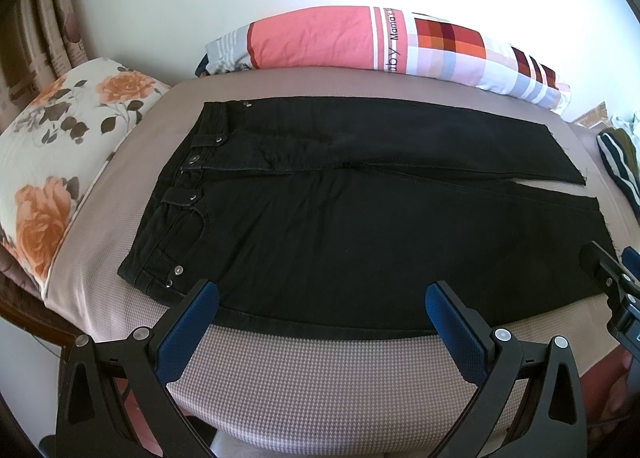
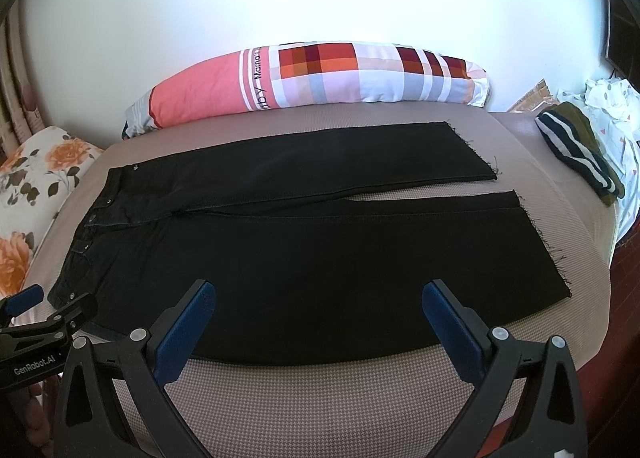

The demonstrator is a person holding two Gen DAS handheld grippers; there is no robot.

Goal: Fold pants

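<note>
Black pants [image 1: 340, 218] lie flat on the bed, waistband to the left, both legs stretched right with frayed hems. They also show in the right wrist view [image 2: 320, 250]. My left gripper [image 1: 322, 294] is open and empty, its blue-padded fingers [image 1: 202, 298] hovering over the near edge of the pants by the waist end. My right gripper [image 2: 320, 294] is open and empty over the near edge of the near leg. Each gripper shows at the edge of the other's view, the right gripper [image 1: 612, 278] and the left gripper [image 2: 44, 310].
The bed [image 1: 320, 378] has a pinkish houndstooth cover. A floral pillow [image 1: 60, 162] lies at the left. A pink and checked bolster [image 1: 380, 42] lies along the far wall. A striped folded garment [image 2: 576, 150] and white cloth [image 2: 616, 106] sit at the right.
</note>
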